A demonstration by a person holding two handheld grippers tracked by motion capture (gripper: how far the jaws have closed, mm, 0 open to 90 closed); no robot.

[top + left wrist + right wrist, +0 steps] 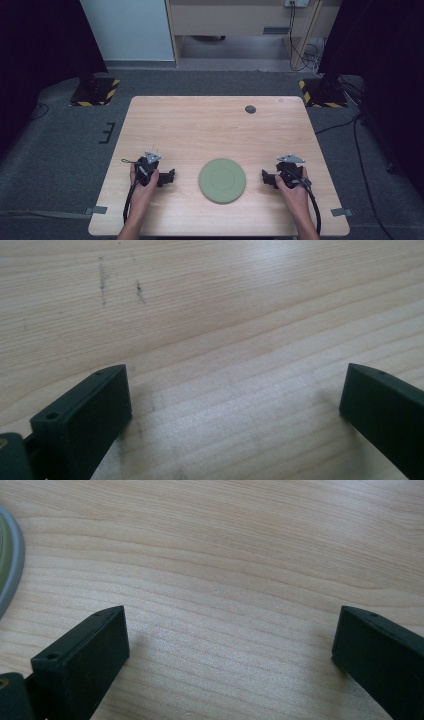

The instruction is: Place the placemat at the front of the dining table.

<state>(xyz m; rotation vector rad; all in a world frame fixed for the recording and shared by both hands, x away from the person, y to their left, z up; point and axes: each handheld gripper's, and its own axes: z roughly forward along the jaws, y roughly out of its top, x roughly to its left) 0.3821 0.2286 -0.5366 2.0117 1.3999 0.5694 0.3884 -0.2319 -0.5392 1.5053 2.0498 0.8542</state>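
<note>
Grippers rest either side of green plate (222,180) near the table's (200,125) front edge, left gripper (170,177) and right gripper (265,178) both spread wide, grasping nothing; work seems unstarted, next move likely a reach inward to plate's rim.

Round green plates (222,180): one
Black two-jaw grippers (169,177) (266,177): two
Small dark round table inserts (250,109): one
Light wooden tables (200,125): one

Gripper: left gripper (235,405), two black jaws rising from the bottom edge, set wide apart, nothing between them.
Surface: pale wooden table (225,315), close under the jaws.
Marks: dark streaks (120,287) on the wood, possibly scuffs.
</note>
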